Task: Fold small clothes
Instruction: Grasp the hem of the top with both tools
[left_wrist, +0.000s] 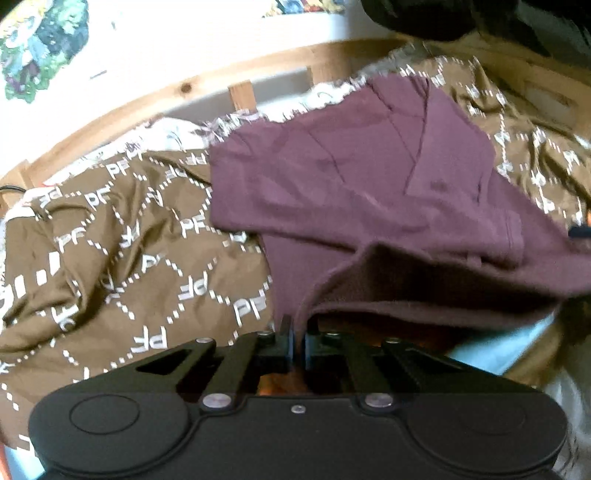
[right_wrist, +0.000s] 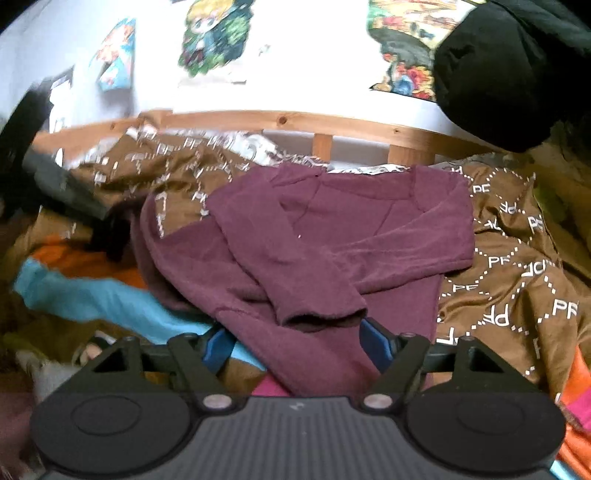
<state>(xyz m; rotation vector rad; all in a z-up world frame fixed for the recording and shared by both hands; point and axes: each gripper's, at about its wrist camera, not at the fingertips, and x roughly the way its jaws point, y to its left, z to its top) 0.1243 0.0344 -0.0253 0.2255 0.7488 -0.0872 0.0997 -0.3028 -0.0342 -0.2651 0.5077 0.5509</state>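
A maroon long-sleeved top (left_wrist: 354, 177) lies on a brown bedspread (left_wrist: 122, 266) printed with white "PF" letters. My left gripper (left_wrist: 298, 332) is shut on the top's near hem, which is lifted into a fold above the jaws. In the right wrist view the same top (right_wrist: 332, 236) lies with one sleeve folded across its front. My right gripper (right_wrist: 295, 343) is open, its blue pads (right_wrist: 373, 343) on either side of the top's lower edge, not closed on it.
A wooden bed rail (right_wrist: 280, 123) runs along the back under a white wall with posters (right_wrist: 210, 37). A light blue garment (right_wrist: 96, 299), orange cloth (right_wrist: 74, 262) and pink cloth (right_wrist: 273, 387) lie at the near left. A black object (right_wrist: 509, 74) hangs at upper right.
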